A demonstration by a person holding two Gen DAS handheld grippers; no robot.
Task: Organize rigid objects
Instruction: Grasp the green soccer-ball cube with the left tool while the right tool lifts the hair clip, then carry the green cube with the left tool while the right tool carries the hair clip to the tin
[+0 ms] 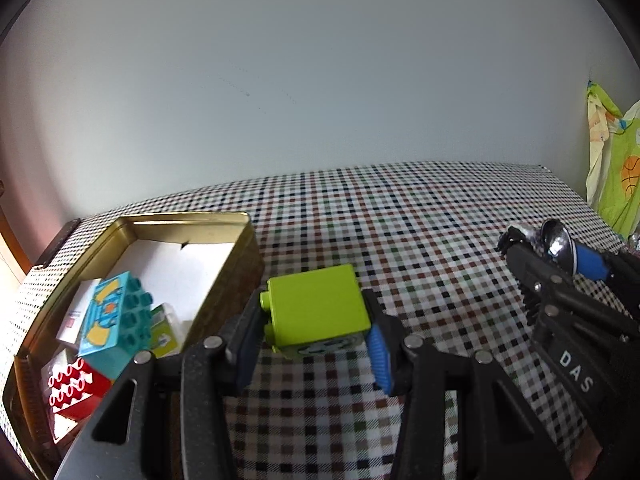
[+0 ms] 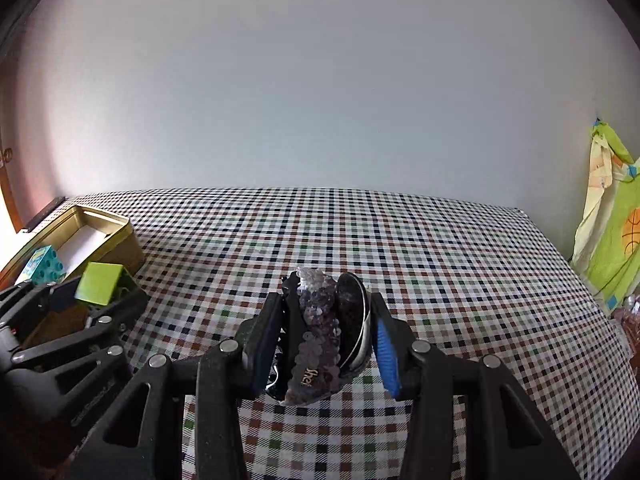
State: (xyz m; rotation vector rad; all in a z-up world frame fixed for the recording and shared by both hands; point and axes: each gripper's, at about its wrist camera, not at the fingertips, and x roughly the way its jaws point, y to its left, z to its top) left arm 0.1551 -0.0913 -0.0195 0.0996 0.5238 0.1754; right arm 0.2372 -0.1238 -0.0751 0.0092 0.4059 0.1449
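My left gripper (image 1: 316,336) is shut on a lime-green toy block (image 1: 318,310), held above the checked cloth just right of a gold tin (image 1: 192,220). Inside the tin lie a teal block (image 1: 116,316), a red block (image 1: 76,388) and small white cartons. My right gripper (image 2: 324,332) is shut on a purple sequinned hair clip (image 2: 318,328) together with a shiny metal spoon-like piece (image 2: 354,320). In the left wrist view the right gripper (image 1: 532,246) shows at the right edge. In the right wrist view the left gripper (image 2: 96,292) with the green block (image 2: 100,282) is at far left.
The table is covered with a checked cloth (image 2: 400,248) and stands against a pale wall. A green and yellow patterned fabric (image 2: 612,240) hangs at the right, past the table's edge. The tin (image 2: 96,220) sits at the table's far left corner.
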